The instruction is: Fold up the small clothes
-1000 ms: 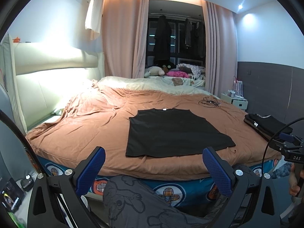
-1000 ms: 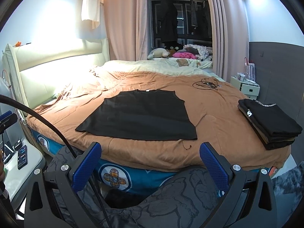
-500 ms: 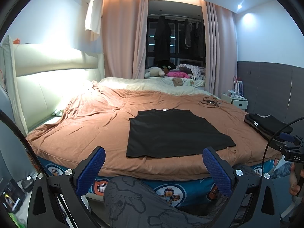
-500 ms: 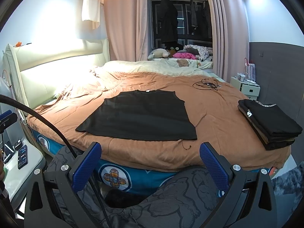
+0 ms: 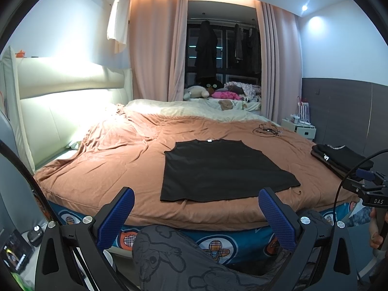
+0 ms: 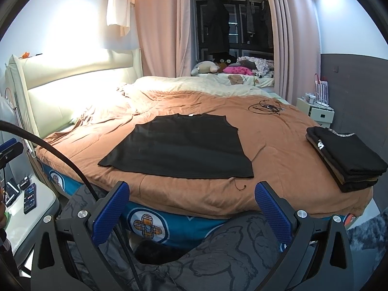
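Right wrist view shows a black top (image 6: 179,145) spread flat, unfolded, near the bed's (image 6: 169,194) front edge, and a folded stack (image 6: 344,155) at its right edge; right gripper (image 6: 191,208) and left gripper (image 5: 194,213) gape wide, empty.

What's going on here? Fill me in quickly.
A person holding a gripper in each hand is about to fold clothes on the bed. A black shirt lies spread flat on the brown cover, untouched. The left gripper and the right gripper are both open and empty, short of the bed's near edge. A stack of folded clothes sits at the bed's right side.
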